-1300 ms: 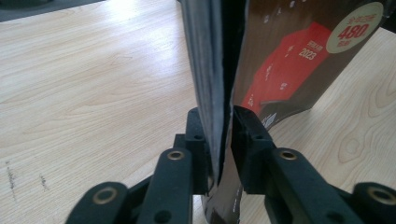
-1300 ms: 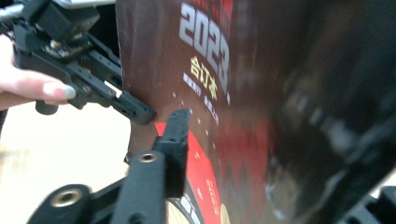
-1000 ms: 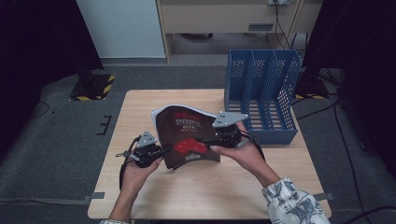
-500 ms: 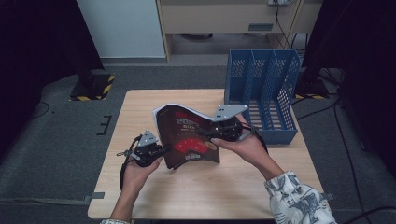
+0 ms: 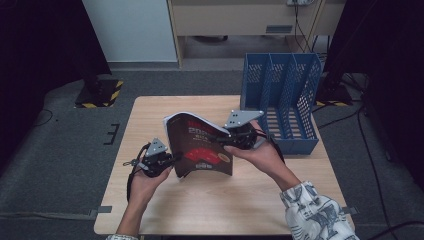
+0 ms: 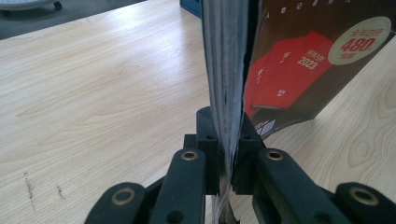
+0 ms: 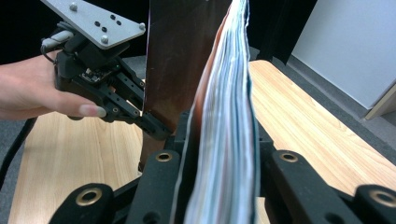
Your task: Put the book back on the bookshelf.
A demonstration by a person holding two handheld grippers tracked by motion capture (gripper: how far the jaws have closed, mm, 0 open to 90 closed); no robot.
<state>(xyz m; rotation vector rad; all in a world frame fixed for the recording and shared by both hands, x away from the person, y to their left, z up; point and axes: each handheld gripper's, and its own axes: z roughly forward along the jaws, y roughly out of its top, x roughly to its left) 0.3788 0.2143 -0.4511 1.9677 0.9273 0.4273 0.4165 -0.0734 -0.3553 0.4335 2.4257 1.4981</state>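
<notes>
Magazine, thick and soft-covered with a dark glossy front printed in red (image 5: 200,145), was held upright above the pale wooden surface (image 5: 150,115), its lower edge just over the boards, pinched from both sides. Nearest the person, the left tool (image 5: 167,161) was clenched on the lower corner by the spine, its black jaws closed over the page block in the left gripper view (image 6: 227,154). The right tool (image 5: 227,141), a little farther off, gripped the opposite long edge, its jaws pressed on the fanned pages (image 7: 224,154). Beyond, at the far right of the surface, stood the blue perforated plastic file rack (image 5: 280,95) with its upright compartments open toward the person. Judging by this, the step in hand was carrying the magazine toward a compartment; doing it well would call for keeping both grips firm so the limp pages do not bow, holding the spine vertical, and lining the leading edge up squarely between two dividers before sliding it in.
</notes>
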